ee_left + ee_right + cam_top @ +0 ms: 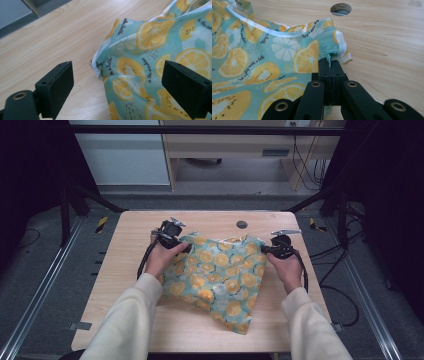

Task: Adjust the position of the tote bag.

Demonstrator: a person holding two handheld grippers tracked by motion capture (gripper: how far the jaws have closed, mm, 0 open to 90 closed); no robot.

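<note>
Cloth (220, 275) with the lemon-slice print lies rumpled on the tabletop (150, 330), between the two claws. The right claw (329, 65) is clamped tight on the cloth's white-hemmed corner, a pinch of fabric squeezed up between its pads. The left claw (117, 82) stands wide open, with the opposite corner (98, 66) lying just ahead of it and between its jaws, not yet touched.

The step in hand looks like taking that second corner. To do it well, the left claw should slide forward low over the tabletop until the hem sits deep between the pads, then close on the hem itself (the doubled edge gives a firmer bite than loose fabric). The right claw should keep its hold steady so the cloth is not dragged away from the left one.
</note>
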